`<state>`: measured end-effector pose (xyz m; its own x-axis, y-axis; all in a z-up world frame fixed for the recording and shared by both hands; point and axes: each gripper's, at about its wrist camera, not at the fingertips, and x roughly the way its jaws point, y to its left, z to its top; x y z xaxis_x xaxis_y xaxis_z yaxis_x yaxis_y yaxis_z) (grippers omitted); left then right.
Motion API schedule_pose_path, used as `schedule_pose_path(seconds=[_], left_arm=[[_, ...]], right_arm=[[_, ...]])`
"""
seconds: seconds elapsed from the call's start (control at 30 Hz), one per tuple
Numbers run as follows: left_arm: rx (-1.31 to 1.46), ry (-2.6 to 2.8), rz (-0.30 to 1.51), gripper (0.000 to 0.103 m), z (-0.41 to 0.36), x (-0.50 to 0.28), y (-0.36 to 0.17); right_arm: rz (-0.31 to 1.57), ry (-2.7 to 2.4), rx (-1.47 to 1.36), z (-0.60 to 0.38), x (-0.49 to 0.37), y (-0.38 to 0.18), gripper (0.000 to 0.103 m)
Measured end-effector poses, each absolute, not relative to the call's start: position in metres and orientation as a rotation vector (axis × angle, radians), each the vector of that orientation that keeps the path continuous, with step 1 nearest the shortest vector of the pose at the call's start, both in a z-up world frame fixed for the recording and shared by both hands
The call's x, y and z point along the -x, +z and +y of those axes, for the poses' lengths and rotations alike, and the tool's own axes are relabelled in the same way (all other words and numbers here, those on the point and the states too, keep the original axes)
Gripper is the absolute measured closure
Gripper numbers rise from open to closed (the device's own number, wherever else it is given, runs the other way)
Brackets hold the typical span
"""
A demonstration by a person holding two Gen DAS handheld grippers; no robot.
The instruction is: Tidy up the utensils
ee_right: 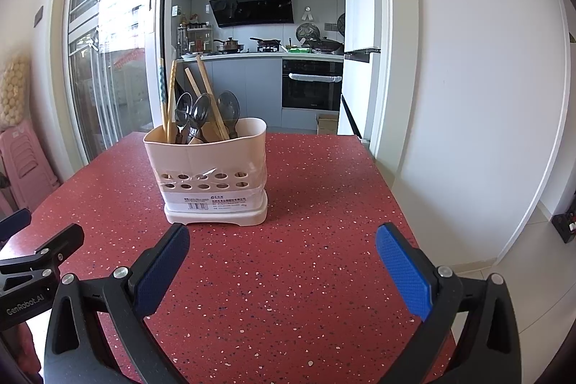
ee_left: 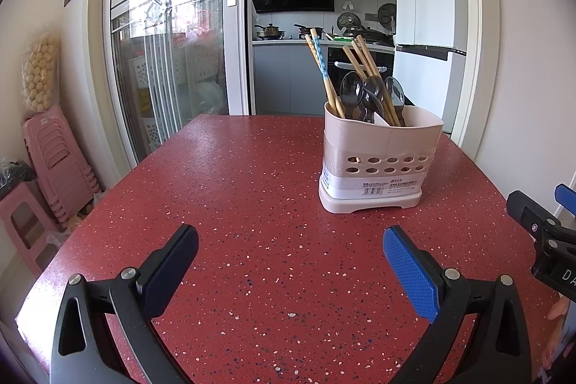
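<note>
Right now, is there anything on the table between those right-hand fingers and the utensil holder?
No. In the right wrist view, only bare red speckled table lies between the open right gripper and the utensil holder.

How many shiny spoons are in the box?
3 shiny metal spoons stand bowl-up in the cream plastic utensil holder: left, middle, right, among wooden chopsticks. More may hide inside.

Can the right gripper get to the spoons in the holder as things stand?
Probably yes: the right gripper is open, the table between is bare, and the spoons stand above the holder rim beside chopsticks.
</note>
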<state>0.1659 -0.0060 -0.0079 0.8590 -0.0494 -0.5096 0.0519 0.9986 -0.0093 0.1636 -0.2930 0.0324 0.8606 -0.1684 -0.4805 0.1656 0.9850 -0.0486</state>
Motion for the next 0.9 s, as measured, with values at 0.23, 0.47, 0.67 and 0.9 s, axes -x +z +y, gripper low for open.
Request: schedule_pose_path(seconds=[0.23, 0.47, 0.67, 0.9], left_arm=[[-0.007, -0.053, 0.535, 0.000, -0.0061, -0.1656, -0.0077], [-0.004, -0.052, 0.538, 0.000, -0.0061, -0.1658, -0.0084], [-0.005, -0.054, 0.538, 0.000, -0.0054, -0.1665, -0.0088], [-0.001, -0.056, 0.542, 0.000, -0.0049, -0.1675, -0.0092]], right_arm=[[0.505, -0.175, 0.005, -0.2931, -0.1637, 0.0325, 0.000], [0.508, -0.174, 0.005, -0.2934, -0.1636, 0.0329, 0.000], [0.507, -0.175, 0.005, -0.2933, -0.1633, 0.0330, 0.000], [0.510, -0.175, 0.004, -0.2938, -0.1640, 0.0329, 0.000]])
